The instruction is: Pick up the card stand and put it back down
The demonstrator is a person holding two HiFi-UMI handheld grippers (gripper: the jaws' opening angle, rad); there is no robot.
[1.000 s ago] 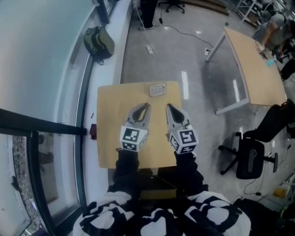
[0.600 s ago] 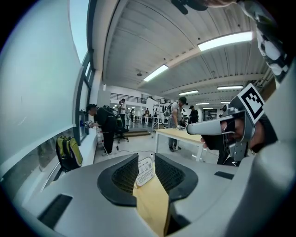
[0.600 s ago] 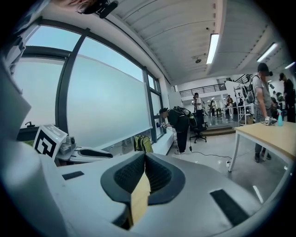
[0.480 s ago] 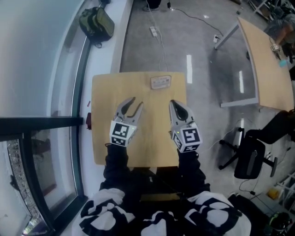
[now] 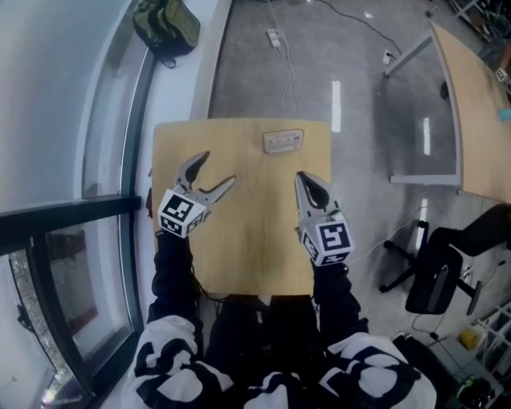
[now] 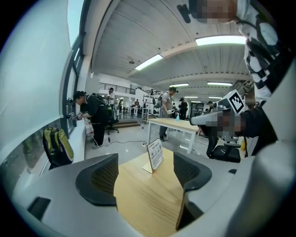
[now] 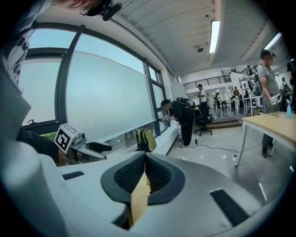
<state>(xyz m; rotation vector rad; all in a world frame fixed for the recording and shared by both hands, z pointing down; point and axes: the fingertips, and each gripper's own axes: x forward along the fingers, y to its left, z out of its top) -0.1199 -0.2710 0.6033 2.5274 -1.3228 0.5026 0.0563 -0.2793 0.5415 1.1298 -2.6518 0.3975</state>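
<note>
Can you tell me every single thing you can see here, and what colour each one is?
Small table: one, light wood, right in front of the person.
Card stand: one, white, at the small table's far edge, standing alone.
Backpack: one, green, by the window.
Power strip: one, white, on the grey floor beyond the table.
Big table: one, light wood, white legs, to the right.
Office chair: one, black, on the right.
People: several, dark clothes, far back in the hall.
Left gripper: one, grey, over the table's left side, jaws opening, nothing between them.
Right gripper: one, grey, over the right side, jaws together, empty.
</note>
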